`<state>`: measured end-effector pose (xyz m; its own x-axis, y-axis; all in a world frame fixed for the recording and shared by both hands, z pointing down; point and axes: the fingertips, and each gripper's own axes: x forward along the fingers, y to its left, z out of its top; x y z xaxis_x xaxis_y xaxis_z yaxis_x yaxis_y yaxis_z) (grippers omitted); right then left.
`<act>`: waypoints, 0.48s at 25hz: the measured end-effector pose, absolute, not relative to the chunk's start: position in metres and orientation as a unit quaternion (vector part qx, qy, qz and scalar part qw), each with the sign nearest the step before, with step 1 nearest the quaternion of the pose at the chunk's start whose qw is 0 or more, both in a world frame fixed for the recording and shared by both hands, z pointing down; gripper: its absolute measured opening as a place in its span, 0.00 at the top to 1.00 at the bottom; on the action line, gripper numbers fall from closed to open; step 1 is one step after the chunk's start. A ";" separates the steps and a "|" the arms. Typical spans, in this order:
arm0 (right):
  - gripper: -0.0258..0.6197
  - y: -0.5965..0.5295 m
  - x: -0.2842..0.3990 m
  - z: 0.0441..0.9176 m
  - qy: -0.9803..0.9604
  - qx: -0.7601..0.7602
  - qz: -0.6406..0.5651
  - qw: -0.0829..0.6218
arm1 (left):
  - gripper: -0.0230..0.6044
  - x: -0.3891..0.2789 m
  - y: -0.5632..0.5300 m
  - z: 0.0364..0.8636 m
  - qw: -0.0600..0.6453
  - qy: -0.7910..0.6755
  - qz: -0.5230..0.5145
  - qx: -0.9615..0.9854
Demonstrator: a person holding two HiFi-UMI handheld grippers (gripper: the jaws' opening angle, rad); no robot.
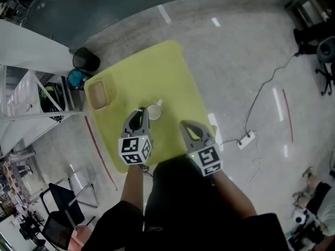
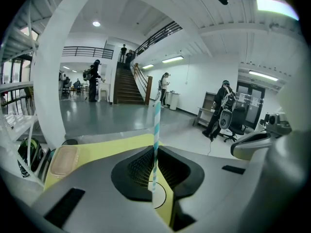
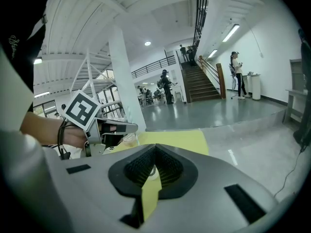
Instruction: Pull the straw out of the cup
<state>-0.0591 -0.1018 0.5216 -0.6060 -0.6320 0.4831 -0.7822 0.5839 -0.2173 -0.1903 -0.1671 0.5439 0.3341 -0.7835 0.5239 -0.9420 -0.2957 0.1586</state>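
left gripper (image 2: 155, 150) was closed on the teal-and-white striped paper straw (image 2: 156, 125), held upright at frame centre above the white round cup (image 1: 154, 112); right gripper (image 3: 154, 148) was shut and empty, farther off.

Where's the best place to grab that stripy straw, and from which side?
Probably mid-shaft, from the side: the straw stands upright and thin, so pads closing level across it pinch it squarely, as the left gripper does.

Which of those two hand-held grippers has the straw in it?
The left gripper: a blue-and-white striped paper straw stands upright, pinched between its jaws. The right gripper has its jaws together on nothing.
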 end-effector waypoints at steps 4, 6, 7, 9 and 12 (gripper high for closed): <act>0.94 -0.102 -0.066 0.514 -0.879 0.398 0.198 0.174 | 0.86 -0.191 -0.162 0.533 0.226 -0.560 0.163 0.780; 0.94 -0.101 -0.068 0.510 -0.881 0.396 0.195 0.171 | 0.86 -0.190 -0.156 0.526 0.224 -0.563 0.159 0.780; 0.94 -0.101 -0.068 0.507 -0.882 0.396 0.194 0.168 | 0.86 -0.190 -0.154 0.523 0.223 -0.564 0.157 0.779; 0.94 -0.101 -0.068 0.500 -0.884 0.395 0.190 0.164 | 0.86 -0.188 -0.148 0.516 0.219 -0.566 0.154 0.780; 0.94 -0.103 -0.071 0.490 -0.887 0.394 0.179 0.159 | 0.86 -0.189 -0.143 0.507 0.213 -0.569 0.148 0.781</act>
